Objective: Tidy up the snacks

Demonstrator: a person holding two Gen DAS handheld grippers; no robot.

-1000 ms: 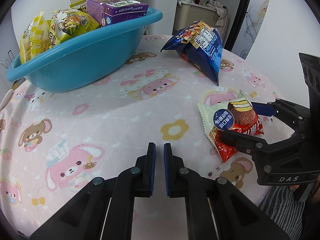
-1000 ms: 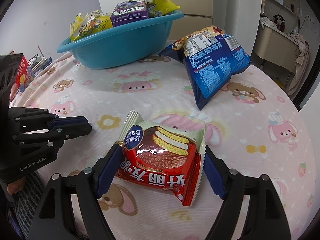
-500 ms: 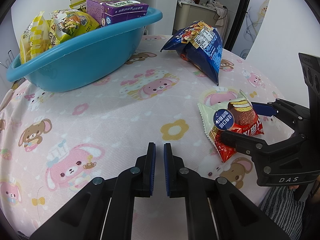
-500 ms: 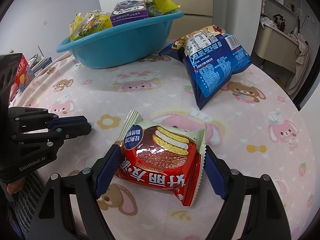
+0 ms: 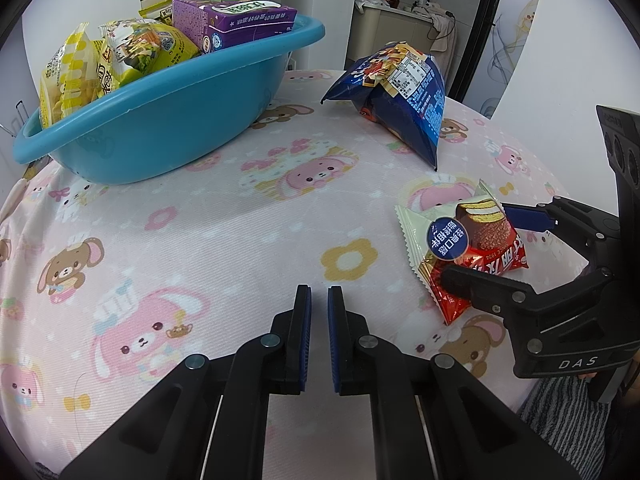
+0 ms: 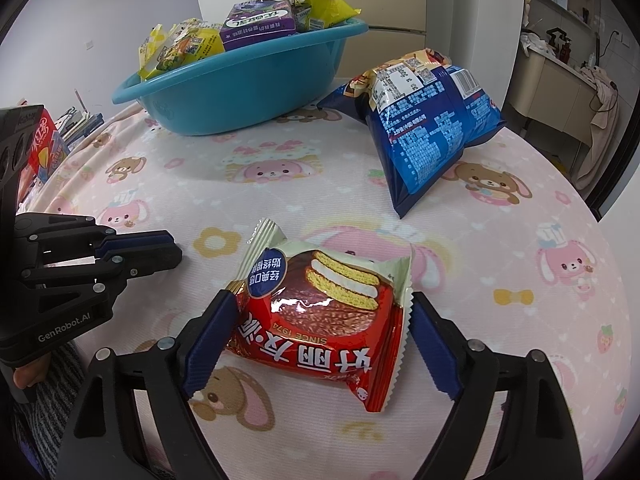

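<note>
Nearest, right gripper low over the bench, fingers spreading, red pie packet lying flat between them; left pad at the wrapper's edge, right pad just clear of it. Left gripper beside it, fingers clenched on nothing, tips over bare pink cloth. Open cloth from both grippers up to mid-bench. Striped sleeve past the near rim. Farther right, blue chip bag propped up, well apart from the packet. Farthest, teal basin near the back-left edge, heaped with yellow packets and a purple box above its rim.
</note>
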